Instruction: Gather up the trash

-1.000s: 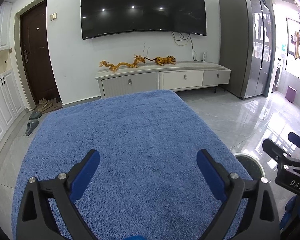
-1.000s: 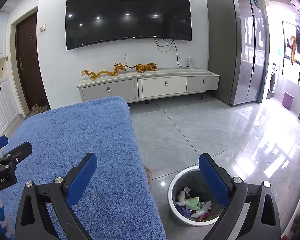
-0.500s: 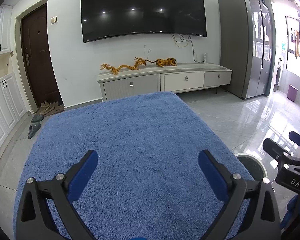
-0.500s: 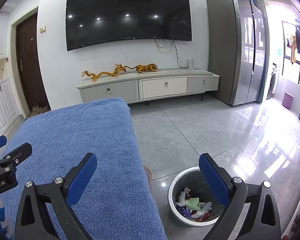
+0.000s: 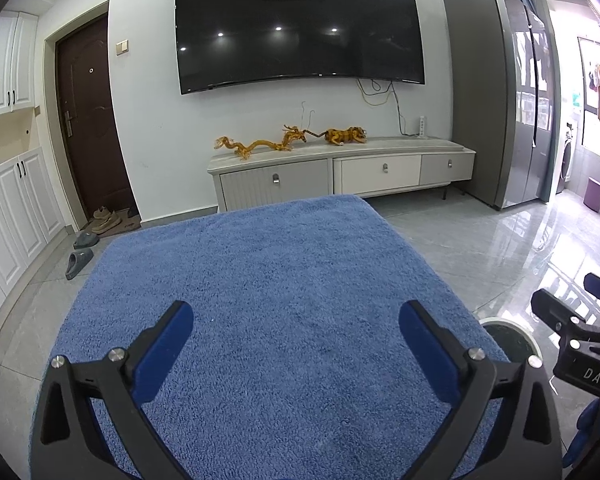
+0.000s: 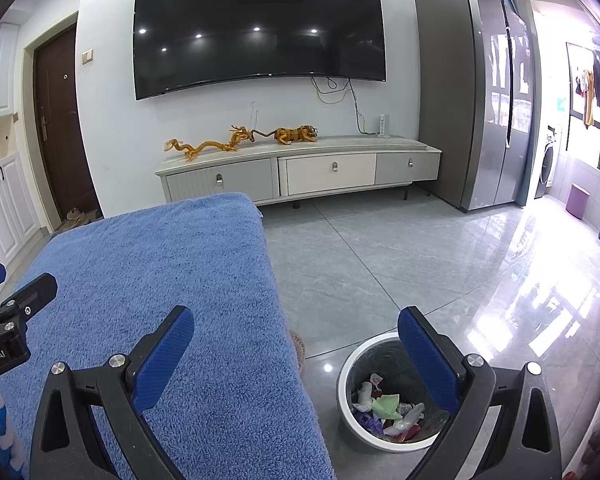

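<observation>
Blue terry cloth (image 5: 284,312) covers the tabletop and fills the lower middle of both wrist views; compared with a second ago the left view has tipped slightly upward, so the cloth's far edge sits lower in the picture and more of the white media cabinet (image 5: 340,176) and the wall television (image 5: 296,28) shows, while the right view is almost unchanged; the left gripper (image 5: 296,344) hovers over bare cloth with its blue-padded fingers spread wide and nothing between them; the right gripper (image 6: 296,344) is likewise spread wide and empty, its left finger over the cloth's right edge and its right finger over the trash bin (image 6: 350,364); the bin stands upright on the grey tiled floor (image 6: 380,256) just beside the tabletop's right edge, its round mouth facing up; inside lies the collected trash (image 6: 386,410), a jumble of crumpled white, pale green, purple and red scraps with no single long axis that can be made out; in the left view only a sliver of the bin's white rim (image 5: 512,326) peeks past the cloth, next to the right gripper's black body, which bears the white letters "DAS"; in the right view the left gripper's body at the left edge reads "Robot.AI", the start cut off.
</observation>
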